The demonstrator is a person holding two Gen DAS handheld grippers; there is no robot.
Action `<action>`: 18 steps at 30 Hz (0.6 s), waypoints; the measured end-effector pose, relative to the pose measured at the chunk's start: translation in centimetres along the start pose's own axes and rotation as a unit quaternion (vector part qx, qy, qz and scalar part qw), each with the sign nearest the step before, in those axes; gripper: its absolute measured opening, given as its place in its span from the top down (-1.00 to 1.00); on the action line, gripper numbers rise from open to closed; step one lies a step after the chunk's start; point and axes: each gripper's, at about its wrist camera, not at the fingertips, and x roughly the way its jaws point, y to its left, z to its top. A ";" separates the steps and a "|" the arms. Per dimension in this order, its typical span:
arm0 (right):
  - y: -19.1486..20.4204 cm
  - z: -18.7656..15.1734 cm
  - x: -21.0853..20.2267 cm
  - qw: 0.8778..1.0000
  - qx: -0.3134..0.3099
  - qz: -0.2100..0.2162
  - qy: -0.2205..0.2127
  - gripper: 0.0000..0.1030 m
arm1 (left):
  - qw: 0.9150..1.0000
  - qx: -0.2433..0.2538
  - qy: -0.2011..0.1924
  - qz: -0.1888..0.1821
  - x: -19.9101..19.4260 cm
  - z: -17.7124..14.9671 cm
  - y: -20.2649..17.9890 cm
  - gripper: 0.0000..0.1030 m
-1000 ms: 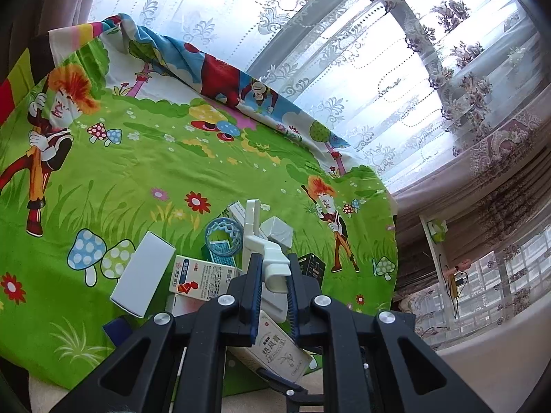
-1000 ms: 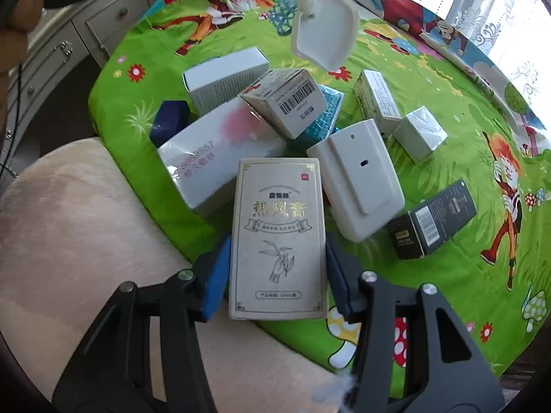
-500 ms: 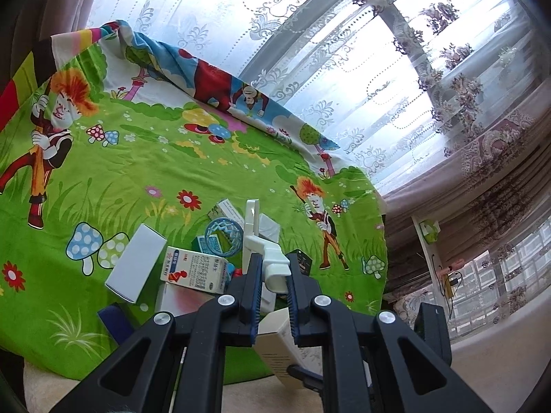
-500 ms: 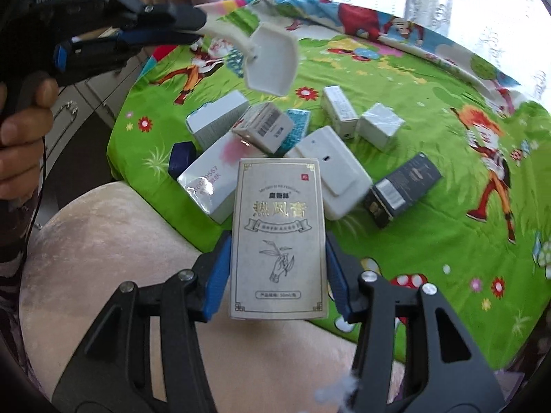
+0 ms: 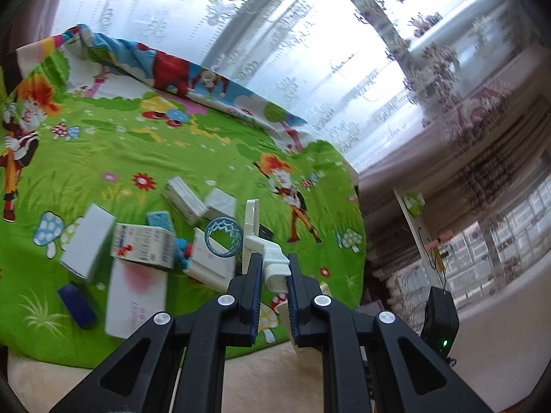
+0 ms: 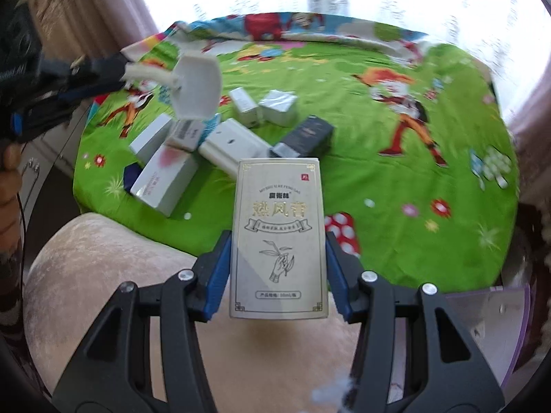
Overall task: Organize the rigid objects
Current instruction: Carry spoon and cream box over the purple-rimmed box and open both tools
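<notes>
Above the green cartoon cloth (image 6: 396, 186), the right gripper (image 6: 279, 268) is pinching a silver gold-lettered box (image 6: 279, 241); the left gripper (image 5: 273, 272) is clamping a white plastic bracket (image 5: 267, 254).

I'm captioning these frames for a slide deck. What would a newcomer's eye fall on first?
First, the silver box with gold lettering, clamped in the right gripper and filling the middle of the right wrist view. Next, the white plastic holder, pinched by its stem in the left gripper and held in the air above the cluster of small boxes. Under everything lies the bright green cartoon cloth.
</notes>
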 end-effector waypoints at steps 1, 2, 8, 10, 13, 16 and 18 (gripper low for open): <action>-0.5 -0.3 -0.3 1.000 0.006 -0.005 -0.001 -0.08 | 1.000 0.005 0.005 -0.003 0.3 -0.3 -0.6 0.73; -1.0 -0.6 -0.7 1.000 0.012 -0.010 -0.003 -0.08 | 1.000 0.009 0.008 -0.005 0.5 -0.5 -1.0 0.73; -4.3 -3.1 -2.8 0.998 0.059 -0.034 -0.011 -0.08 | 0.998 0.038 0.038 -0.022 2.4 -2.2 -4.5 0.73; -5.8 -4.0 -3.7 0.996 0.079 -0.047 -0.014 -0.08 | 0.997 0.049 0.050 -0.030 3.1 -2.9 -5.8 0.73; -7.6 -5.2 -5.0 0.992 0.103 -0.066 -0.019 -0.08 | 0.995 0.060 0.071 -0.045 4.4 -4.0 -7.3 0.73; -9.5 -6.3 -6.2 0.988 0.128 -0.081 -0.024 -0.08 | 0.990 0.071 0.104 -0.063 6.1 -5.6 -9.0 0.73; -10.8 -7.0 -6.8 0.985 0.146 -0.090 -0.026 -0.08 | 0.985 0.081 0.132 -0.072 7.5 -6.9 -10.3 0.73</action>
